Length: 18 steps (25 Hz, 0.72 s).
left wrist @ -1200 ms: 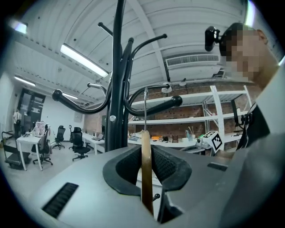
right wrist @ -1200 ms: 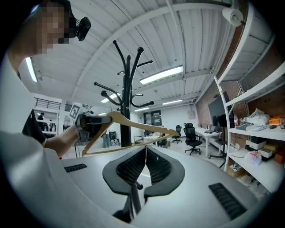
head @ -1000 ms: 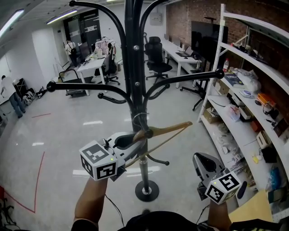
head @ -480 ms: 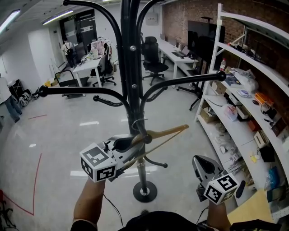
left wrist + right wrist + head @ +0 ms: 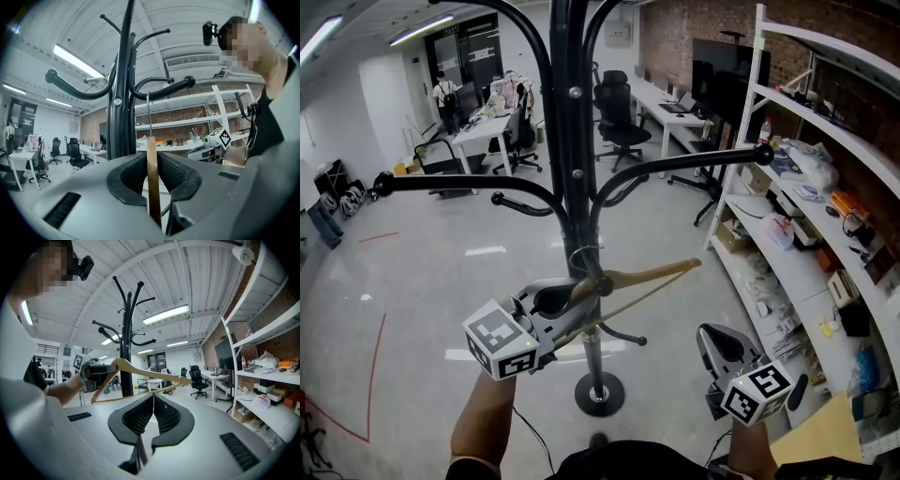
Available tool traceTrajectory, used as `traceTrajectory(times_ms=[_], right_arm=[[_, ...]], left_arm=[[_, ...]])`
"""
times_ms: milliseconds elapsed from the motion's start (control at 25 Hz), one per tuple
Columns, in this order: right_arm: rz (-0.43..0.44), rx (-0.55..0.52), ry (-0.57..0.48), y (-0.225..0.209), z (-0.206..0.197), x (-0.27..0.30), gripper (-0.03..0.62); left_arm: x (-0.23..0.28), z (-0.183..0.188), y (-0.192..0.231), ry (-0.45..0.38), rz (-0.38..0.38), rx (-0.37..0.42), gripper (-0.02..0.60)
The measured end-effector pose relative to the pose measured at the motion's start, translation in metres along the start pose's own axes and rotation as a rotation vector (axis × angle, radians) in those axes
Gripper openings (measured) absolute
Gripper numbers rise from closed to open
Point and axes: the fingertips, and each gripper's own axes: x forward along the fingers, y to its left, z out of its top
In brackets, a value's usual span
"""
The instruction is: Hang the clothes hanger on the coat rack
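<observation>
The black coat rack (image 5: pixel 572 141) stands right in front of me, its curved arms (image 5: pixel 694 161) spreading left and right. My left gripper (image 5: pixel 581 291) is shut on the wooden hanger (image 5: pixel 649 276) near its neck, close against the pole. In the left gripper view the hanger's wood (image 5: pixel 151 173) is pinched between the pads, and its wire hook (image 5: pixel 148 115) rises to just under a rack arm (image 5: pixel 161 89). Whether the hook touches that arm I cannot tell. My right gripper (image 5: pixel 711 332) hangs low at the right, shut and empty (image 5: pixel 153 401), apart from the hanger (image 5: pixel 140 373).
White shelves (image 5: pixel 811 122) full of small items line the brick wall on the right. The rack's round base (image 5: pixel 600 394) sits on the glossy floor below. Desks and office chairs (image 5: pixel 619 127) stand farther back, with a person (image 5: pixel 442 94) near them.
The head view has shifted slightly. Both grippers keep their places, and the left one still holds the hanger by the pole.
</observation>
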Motion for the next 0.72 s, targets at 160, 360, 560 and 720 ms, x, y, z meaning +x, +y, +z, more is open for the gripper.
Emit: traceTrajectory(times_ms=[160, 360, 560, 720], right_arm=[[0.003, 0.002, 0.002, 0.0, -0.001, -0.005, 0.008], [0.004, 0.003, 0.012, 0.0, -0.004, -0.012, 0.008], [0.0, 0.002, 0.02, -0.003, -0.006, -0.017, 0.007], [-0.002, 0.002, 0.019, -0.004, -0.005, -0.021, 0.008]], left_arm=[[-0.001, 0.0, 0.002, -0.005, 0.04, 0.033, 0.054], [-0.007, 0.0, 0.008, -0.018, 0.107, 0.085, 0.066], [-0.011, 0.001, 0.012, -0.028, 0.129, 0.112, 0.089], [-0.013, 0.002, 0.01, -0.008, 0.135, 0.162, 0.094]])
